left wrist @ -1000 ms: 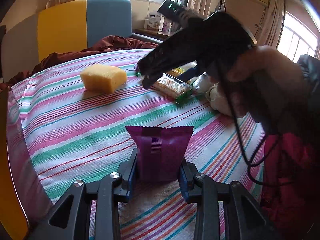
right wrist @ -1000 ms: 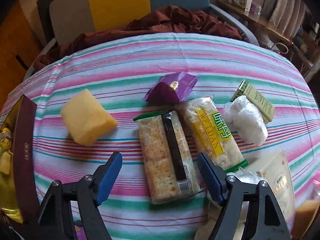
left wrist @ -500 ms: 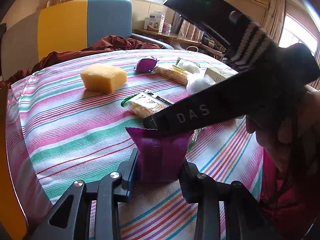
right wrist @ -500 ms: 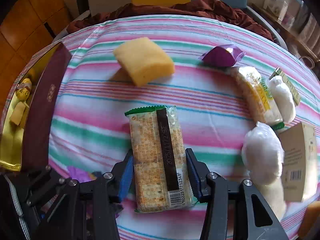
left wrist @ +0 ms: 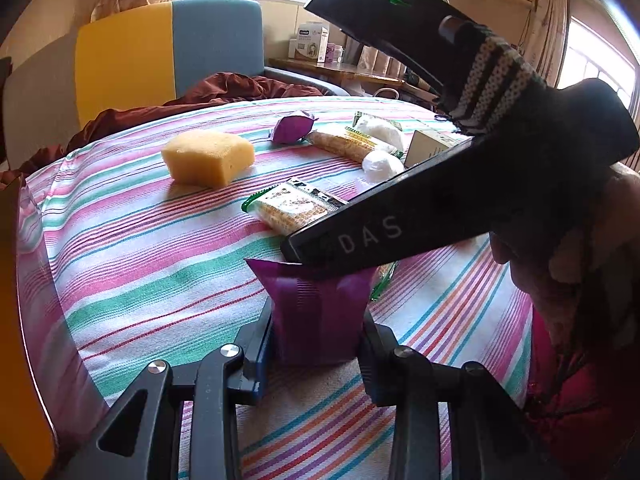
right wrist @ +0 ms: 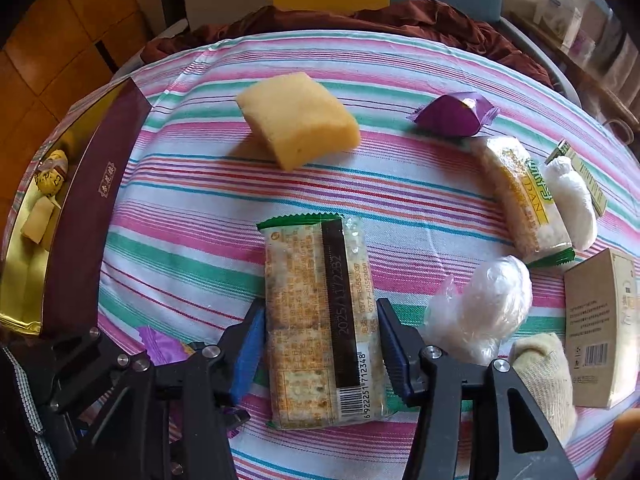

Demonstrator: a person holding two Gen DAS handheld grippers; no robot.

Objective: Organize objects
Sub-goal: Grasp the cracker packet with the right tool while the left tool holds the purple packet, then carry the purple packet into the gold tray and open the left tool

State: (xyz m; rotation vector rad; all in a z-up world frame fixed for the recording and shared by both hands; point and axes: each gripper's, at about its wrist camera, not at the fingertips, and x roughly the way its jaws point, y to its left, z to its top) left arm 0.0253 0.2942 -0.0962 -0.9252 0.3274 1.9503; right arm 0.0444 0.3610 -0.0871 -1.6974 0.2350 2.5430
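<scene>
Striped tablecloth (right wrist: 400,200) is carrying everything, w/ the dark red box (right wrist: 86,216) sitting open at its left edge, a few wrapped bits already lying inside. Yellow sponge (right wrist: 298,118) is sitting mid-table, untouched since a sec ago.

Right gripper (right wrist: 320,344) has swung over from the right-hand cluster, dragging the cracker pack (right wrist: 320,320) w/ it toward the near side. Its jaws closed in on the pack, now they're opening a touch; pack is lying between the pads, sides just about touching, prob. being let go or re-gripped.

Left gripper (left wrist: 318,340) is staying put, clamped on the upright purple sachet (left wrist: 318,312). So both hands are loaded or nearly: box drop-off is looking like the next stop.
</scene>
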